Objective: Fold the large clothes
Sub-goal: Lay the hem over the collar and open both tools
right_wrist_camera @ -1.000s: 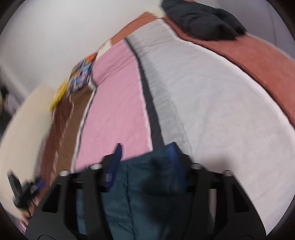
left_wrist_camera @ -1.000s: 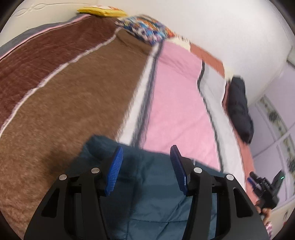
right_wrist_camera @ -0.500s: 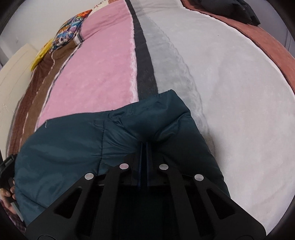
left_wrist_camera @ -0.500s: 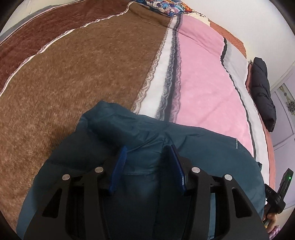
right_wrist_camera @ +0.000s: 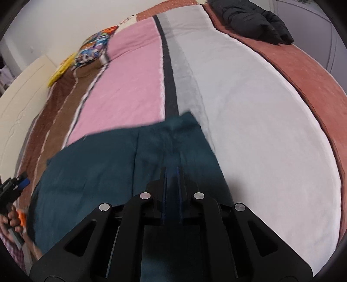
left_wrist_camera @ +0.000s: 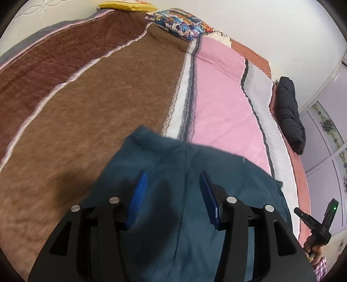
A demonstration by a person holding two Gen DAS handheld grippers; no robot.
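Lying across the near end of the bed, a teal padded jacket (left_wrist_camera: 195, 173) spreads over the striped blanket (left_wrist_camera: 97, 97), its far edge reaching the brown, pink and grey bands; the left gripper (left_wrist_camera: 173, 195) hangs above it with its blue pads (left_wrist_camera: 138, 195) well apart and nothing pinched between them; the right gripper (right_wrist_camera: 172, 188) has its jaws drawn to a narrow slit after just easing apart a little, dark teal cloth showing in the gap, though whether they bite it I cannot tell; a black jacket (right_wrist_camera: 256, 19) sits bundled at the far corner; a patterned pillow (left_wrist_camera: 182, 23) and a yellow cushion (left_wrist_camera: 128, 6) lie at the head.
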